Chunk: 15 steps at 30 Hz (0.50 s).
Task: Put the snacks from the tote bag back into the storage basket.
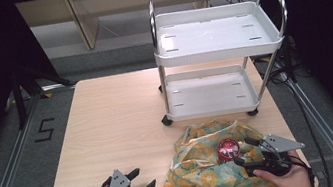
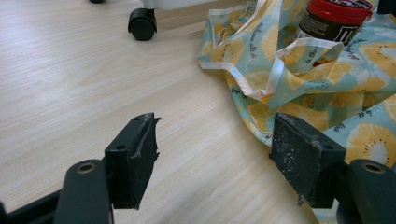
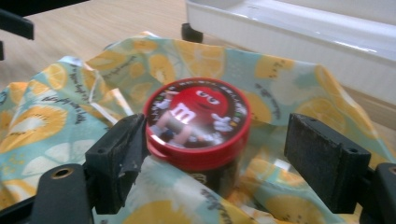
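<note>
A lemon-print cloth bag (image 1: 206, 168) lies crumpled at the table's front right. A dark jar with a red M&M lid (image 1: 228, 148) stands in its folds, seen close in the right gripper view (image 3: 197, 122) and farther off in the left gripper view (image 2: 334, 18). My right gripper (image 1: 244, 151) is open, its jaws on either side of the jar; the left pad (image 3: 122, 158) touches the lid's rim. My left gripper (image 1: 142, 178) is open over bare wood just left of the bag (image 2: 299, 79), holding nothing.
A white two-shelf trolley (image 1: 218, 47) on black castors (image 2: 141, 24) stands on the table behind the bag, both shelves bare. The wooden table top (image 1: 114, 127) stretches to the left. Dark floor with rails surrounds the table.
</note>
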{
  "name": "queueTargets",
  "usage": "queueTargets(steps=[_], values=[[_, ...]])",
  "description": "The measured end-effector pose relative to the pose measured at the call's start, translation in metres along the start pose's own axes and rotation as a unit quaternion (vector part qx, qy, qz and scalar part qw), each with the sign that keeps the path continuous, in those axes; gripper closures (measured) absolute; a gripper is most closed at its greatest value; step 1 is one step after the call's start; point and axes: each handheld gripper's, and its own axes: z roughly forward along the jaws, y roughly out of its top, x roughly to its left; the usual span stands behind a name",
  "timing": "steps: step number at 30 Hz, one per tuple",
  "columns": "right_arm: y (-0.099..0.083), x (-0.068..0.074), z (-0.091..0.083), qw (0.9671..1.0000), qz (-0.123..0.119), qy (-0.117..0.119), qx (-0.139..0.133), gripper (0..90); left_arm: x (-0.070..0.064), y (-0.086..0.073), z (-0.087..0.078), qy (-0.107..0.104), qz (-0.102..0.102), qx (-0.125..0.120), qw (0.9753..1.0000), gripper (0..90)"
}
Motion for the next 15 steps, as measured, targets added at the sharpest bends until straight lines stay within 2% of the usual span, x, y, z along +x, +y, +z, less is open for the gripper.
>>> queueTargets(steps=[1,2,3,6,8,9,10,12,13,14,15], values=[[0.001,-0.002,0.001,0.9999,-0.015,0.002,-0.001,21.0,0.000,0.000,0.000,0.000,0.000,0.000,1.0000,31.0],[0.000,0.001,0.001,1.0000,-0.006,0.002,0.002,21.0,0.000,0.000,0.000,-0.001,0.001,-0.001,1.0000,30.9],[0.001,-0.001,0.003,0.9998,-0.017,0.002,0.002,21.0,0.000,0.000,0.000,-0.001,0.001,-0.001,1.0000,30.8],[0.001,-0.002,0.003,0.9999,-0.013,0.003,0.005,20.6,0.000,0.000,0.000,0.002,0.004,0.004,1.0000,30.8],[0.000,-0.001,0.005,0.9999,-0.010,0.002,0.005,20.5,-0.002,0.000,0.000,-0.001,-0.001,-0.003,1.0000,30.7],[0.001,-0.002,0.007,0.9998,-0.015,0.010,0.006,20.3,-0.002,0.000,0.000,-0.002,0.000,-0.004,1.0000,30.6],[0.001,-0.002,0.007,0.9999,-0.009,0.010,0.010,20.2,-0.001,0.000,0.001,-0.008,0.011,-0.007,0.9999,30.6],[0.001,0.000,0.008,0.9998,0.000,0.005,0.018,20.2,-0.001,0.000,0.000,-0.005,0.012,-0.002,0.9999,30.6],[0.002,-0.003,0.011,0.9998,-0.018,0.003,0.008,20.1,-0.001,0.000,0.001,-0.005,0.012,-0.002,0.9999,30.6],[0.002,-0.001,0.012,0.9998,-0.005,0.011,0.013,20.2,-0.001,0.000,0.001,-0.005,0.012,-0.002,0.9999,30.5],[0.002,-0.001,0.013,0.9998,0.001,0.007,0.020,19.8,-0.001,0.000,0.001,-0.004,0.008,-0.002,1.0000,30.6]])
